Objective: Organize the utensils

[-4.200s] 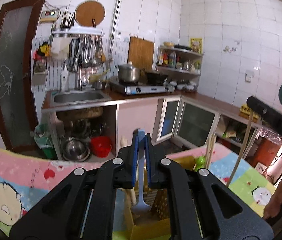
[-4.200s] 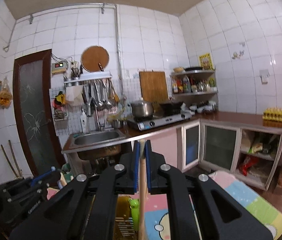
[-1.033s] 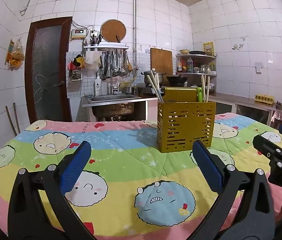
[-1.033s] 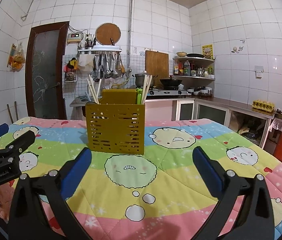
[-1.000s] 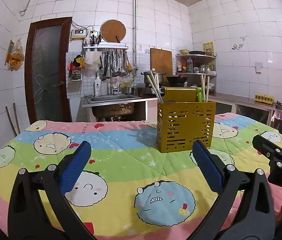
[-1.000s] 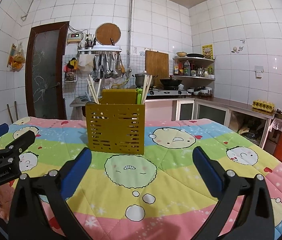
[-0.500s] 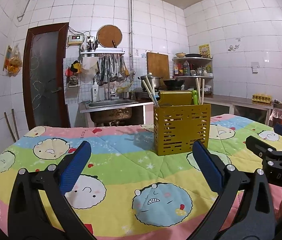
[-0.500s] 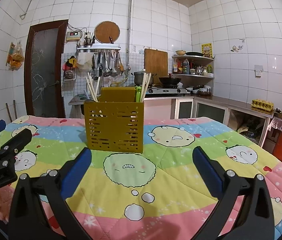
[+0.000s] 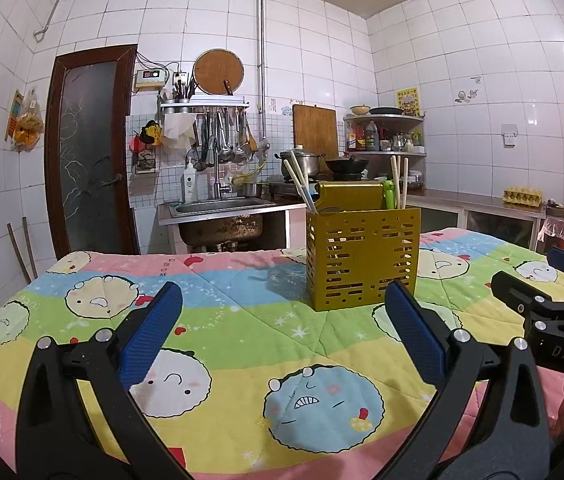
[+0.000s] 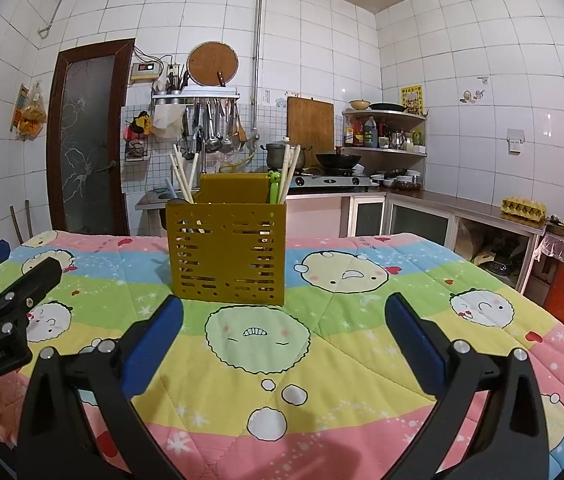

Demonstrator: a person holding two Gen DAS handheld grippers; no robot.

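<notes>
A home kitchen: sink (image 9: 222,207), stove (image 10: 332,180), hanging ladles (image 9: 226,140) (white-tiled walls).

Utensil holder (image 9: 363,258) on quilt (image 9: 242,320) (chopsticks (image 9: 300,180) inside), sink (image 9: 222,205) behind

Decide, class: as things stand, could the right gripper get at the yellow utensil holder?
Probably yes. The right gripper is open, and only bare quilt lies between it and the yellow utensil holder.
</notes>
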